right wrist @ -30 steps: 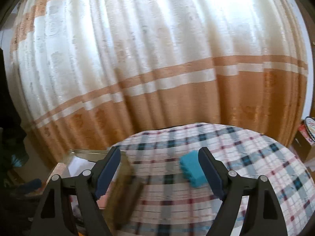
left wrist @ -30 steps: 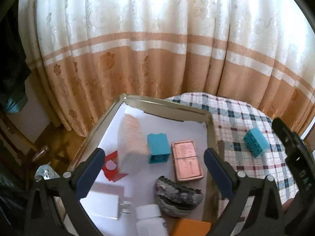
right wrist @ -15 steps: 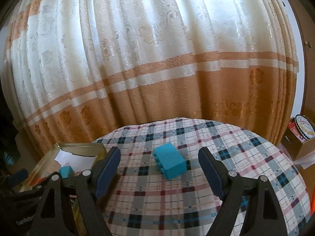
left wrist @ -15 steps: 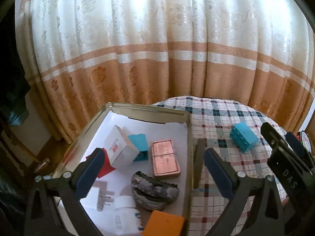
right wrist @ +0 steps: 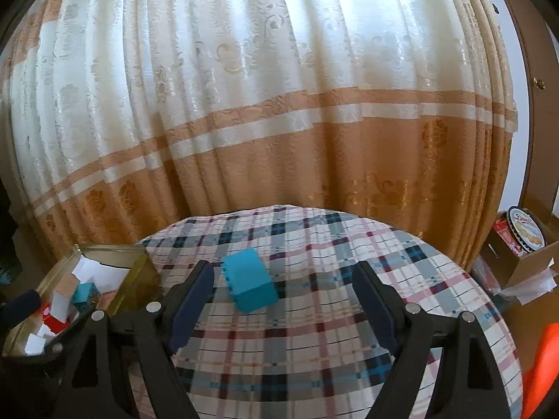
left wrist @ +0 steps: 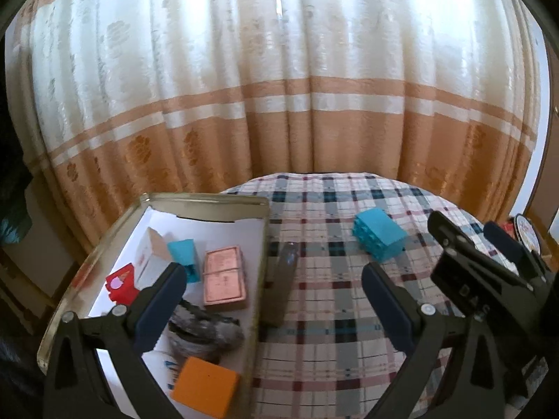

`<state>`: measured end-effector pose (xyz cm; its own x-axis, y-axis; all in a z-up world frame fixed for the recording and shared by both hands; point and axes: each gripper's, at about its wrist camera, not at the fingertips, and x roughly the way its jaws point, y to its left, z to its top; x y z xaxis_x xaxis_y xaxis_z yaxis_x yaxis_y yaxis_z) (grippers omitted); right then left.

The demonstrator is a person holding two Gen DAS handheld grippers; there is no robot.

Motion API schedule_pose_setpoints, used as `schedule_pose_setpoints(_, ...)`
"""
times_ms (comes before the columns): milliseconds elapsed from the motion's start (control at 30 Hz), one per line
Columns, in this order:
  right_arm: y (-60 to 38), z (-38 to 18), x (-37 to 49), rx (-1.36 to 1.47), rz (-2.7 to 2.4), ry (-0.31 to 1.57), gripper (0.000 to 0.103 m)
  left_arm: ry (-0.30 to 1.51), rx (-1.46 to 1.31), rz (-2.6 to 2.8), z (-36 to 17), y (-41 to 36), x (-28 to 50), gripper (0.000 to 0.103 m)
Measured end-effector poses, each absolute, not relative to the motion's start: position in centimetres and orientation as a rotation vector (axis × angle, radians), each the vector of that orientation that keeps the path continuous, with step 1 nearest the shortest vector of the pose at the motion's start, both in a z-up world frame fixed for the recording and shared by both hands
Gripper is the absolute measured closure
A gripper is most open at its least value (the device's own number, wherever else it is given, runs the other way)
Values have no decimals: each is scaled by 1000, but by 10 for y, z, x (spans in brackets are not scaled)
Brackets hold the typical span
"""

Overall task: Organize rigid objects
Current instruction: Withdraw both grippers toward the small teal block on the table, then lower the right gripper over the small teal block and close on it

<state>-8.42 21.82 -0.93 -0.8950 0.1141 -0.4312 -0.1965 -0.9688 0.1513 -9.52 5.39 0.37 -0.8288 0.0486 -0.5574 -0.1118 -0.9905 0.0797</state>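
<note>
At left, a metal tray (left wrist: 209, 199) holds one red piece (left wrist: 120, 281), one white box (left wrist: 151, 256), one small blue block (left wrist: 185, 258), one copper tin (left wrist: 224, 277), one grey stone (left wrist: 206, 331) and one orange block (left wrist: 204, 386). The left gripper (left wrist: 270, 309) hangs spread and empty. On the checked tablecloth (right wrist: 314, 349), one large blue block (right wrist: 249, 284) lies loose, likely the next pick. The right gripper (right wrist: 283, 305), spread and empty, must advance and close on it.
</note>
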Motion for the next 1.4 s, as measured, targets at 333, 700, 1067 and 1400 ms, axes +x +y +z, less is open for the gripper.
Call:
schedule_pose_setpoints(333, 247, -11, -80, -635, 2857, 251, 20, 206, -898, 2860, -1, 86, -92, 2)
schedule_pose_setpoints(700, 280, -15, -79, -644, 2800, 341, 20, 225, -952, 2817, -17, 110, -91, 2)
schedule_pose_setpoints(1067, 296, -23, -91, -723, 2769, 413, 20, 254, -1084, 2709, -40, 124, -84, 2)
schedule_pose_setpoints(1400, 277, -23, -138, -913, 2976, 306, 20, 311, -1198, 2680, -50, 117, -83, 2)
